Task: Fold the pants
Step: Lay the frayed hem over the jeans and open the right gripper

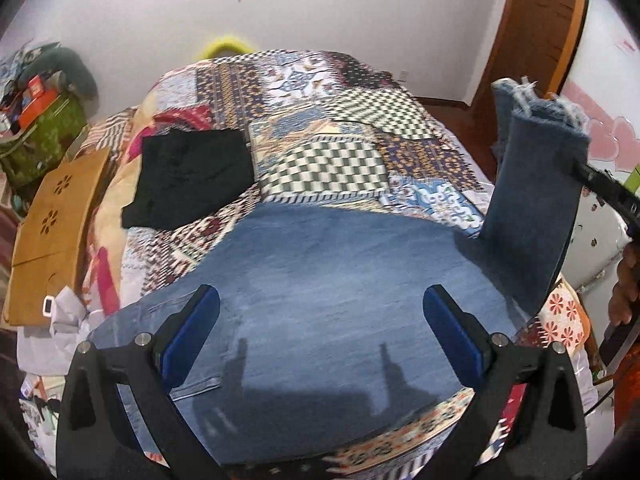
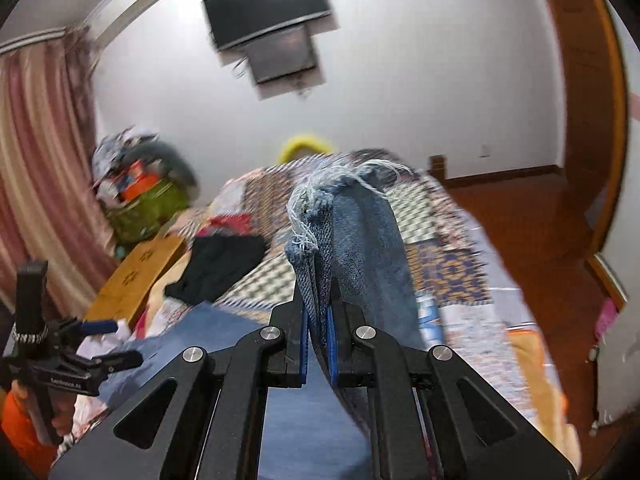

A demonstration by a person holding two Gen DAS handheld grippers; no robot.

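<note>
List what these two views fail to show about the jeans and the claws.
- Jeans waistband: left wrist view, cut off by the bottom edge and the left claw.
- Hem layers gripped: right wrist view, right claw pads cover them.
- Right claw: left wrist view, mostly behind the raised leg.

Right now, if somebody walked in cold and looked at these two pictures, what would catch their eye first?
Probably the blue jeans spread over the patchwork bedspread, with their frayed leg ends lifted up at the right, pinched in the shut right gripper. Next, the open left gripper above the denim, holding nothing. Then the black garment lying farther back on the bed's left side.
</note>
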